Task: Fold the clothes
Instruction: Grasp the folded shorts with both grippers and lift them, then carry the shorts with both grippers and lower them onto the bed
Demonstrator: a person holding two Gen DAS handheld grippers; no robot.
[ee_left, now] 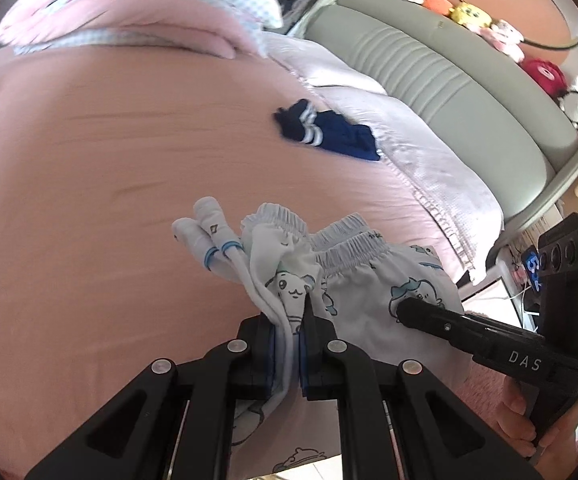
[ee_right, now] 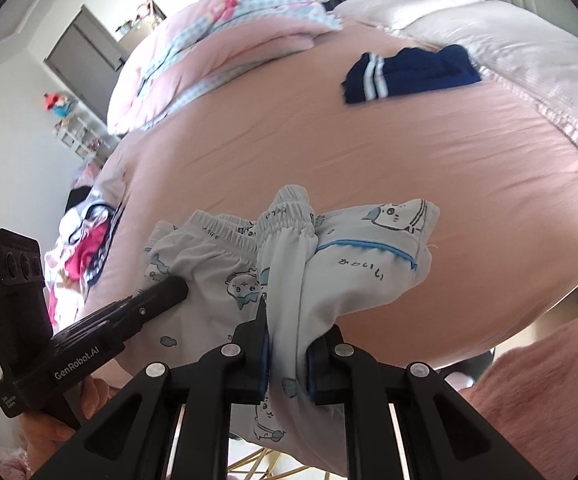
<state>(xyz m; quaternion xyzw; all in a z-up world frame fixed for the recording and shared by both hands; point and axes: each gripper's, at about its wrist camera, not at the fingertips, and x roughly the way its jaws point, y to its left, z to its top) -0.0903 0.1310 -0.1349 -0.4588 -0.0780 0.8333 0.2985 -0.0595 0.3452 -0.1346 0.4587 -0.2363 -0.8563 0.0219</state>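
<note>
White cartoon-print shorts [ee_left: 373,292] with an elastic waistband and drawstring cords [ee_left: 205,232] hang bunched over the near edge of a pink bed [ee_left: 109,152]. My left gripper [ee_left: 289,336] is shut on one bunch of the shorts' fabric. My right gripper [ee_right: 289,344] is shut on another bunch of the same shorts [ee_right: 353,264]. Each gripper shows in the other's view, the right one [ee_left: 409,308] pressed against the shorts and the left one [ee_right: 173,288] likewise. A folded navy garment with white stripes [ee_left: 325,132] lies farther up the bed; it also shows in the right wrist view [ee_right: 409,72].
A pink and checked duvet [ee_left: 137,4] is heaped at the far end. A grey quilted pillow strip [ee_left: 421,160] lines the grey padded headboard [ee_left: 449,92], with plush toys [ee_left: 489,24] behind. More clothes [ee_right: 85,248] lie at the bed's left side.
</note>
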